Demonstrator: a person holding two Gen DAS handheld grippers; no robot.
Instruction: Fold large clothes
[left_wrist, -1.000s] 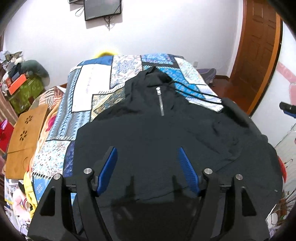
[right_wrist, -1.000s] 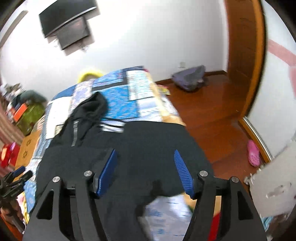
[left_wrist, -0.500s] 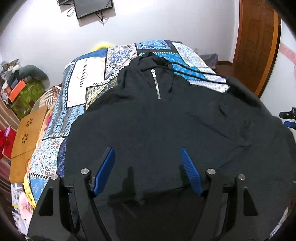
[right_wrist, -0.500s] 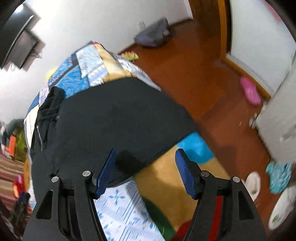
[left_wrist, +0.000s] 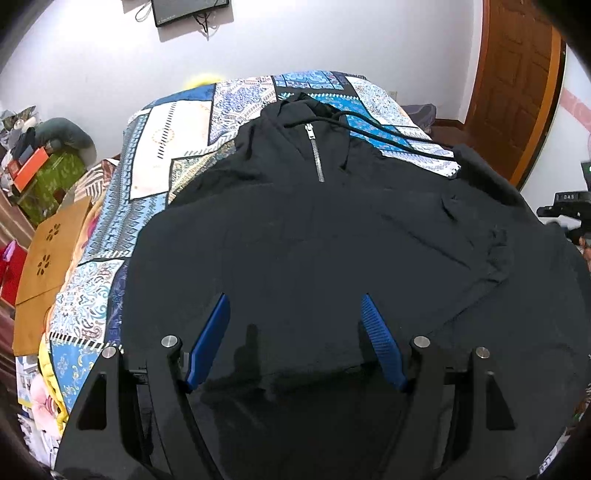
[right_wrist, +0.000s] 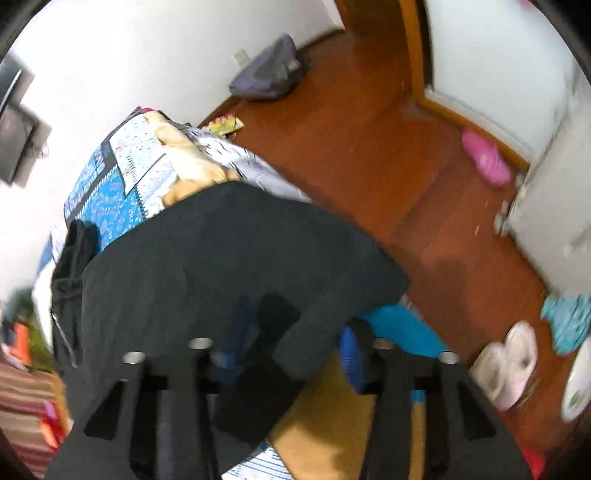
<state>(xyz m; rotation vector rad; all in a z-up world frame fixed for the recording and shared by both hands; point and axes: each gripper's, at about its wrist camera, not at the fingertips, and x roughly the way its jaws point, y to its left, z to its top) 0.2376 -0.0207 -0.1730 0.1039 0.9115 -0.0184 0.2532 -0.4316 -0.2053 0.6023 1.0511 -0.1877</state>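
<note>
A large black hoodie (left_wrist: 317, 240) with a silver zipper (left_wrist: 316, 153) lies spread face up on the patchwork bed (left_wrist: 184, 140). My left gripper (left_wrist: 295, 332) is open, hovering over the hoodie's lower body. In the right wrist view the hoodie (right_wrist: 207, 258) drapes over the bed's right edge. My right gripper (right_wrist: 291, 343) is open with a fold of the hoodie's edge lying between its blue fingers (right_wrist: 349, 354). That view is blurred.
A wooden door (left_wrist: 517, 92) stands at the back right and a wall screen (left_wrist: 188, 11) at the back. Clutter and a brown board (left_wrist: 51, 251) lie left of the bed. The floor (right_wrist: 369, 147) holds a grey bag (right_wrist: 266, 74), a pink slipper (right_wrist: 484, 158) and white slippers (right_wrist: 506, 365).
My right gripper has swung down and in to the hoodie's right edge, and cloth now lies between its fingers. My left gripper has edged forward over the hoodie.
</note>
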